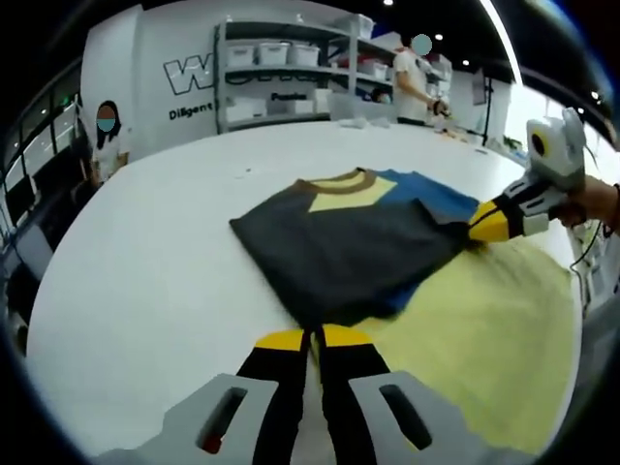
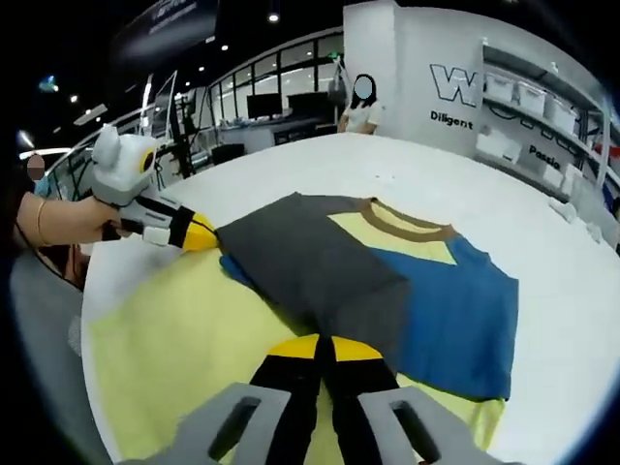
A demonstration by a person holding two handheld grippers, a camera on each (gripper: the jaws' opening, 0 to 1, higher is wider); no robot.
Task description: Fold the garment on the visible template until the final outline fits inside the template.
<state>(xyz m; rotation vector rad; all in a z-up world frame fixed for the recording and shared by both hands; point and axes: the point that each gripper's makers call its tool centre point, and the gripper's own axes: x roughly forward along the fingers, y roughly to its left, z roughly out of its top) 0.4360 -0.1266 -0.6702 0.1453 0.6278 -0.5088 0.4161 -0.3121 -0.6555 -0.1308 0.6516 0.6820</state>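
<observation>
We grip the dark grey folded panel of the blue, grey and yellow T-shirt [image 2: 387, 281] at its two corners: right gripper [image 2: 325, 346] and left gripper [image 1: 312, 336] both clamped on cloth, the pale yellow template mat [image 2: 194, 339] beneath and beside us.

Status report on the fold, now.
Left gripper and right gripper both shut on garment edges. Garment half folded, lying partly off yellow template. Nothing in the way.

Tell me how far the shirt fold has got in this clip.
One dark grey panel of the shirt already lies folded across its blue front. Both tools are shut on that panel's edge: left tool, right tool. Left to do: more folds and settling it within the yellow template, which it now overhangs.
</observation>
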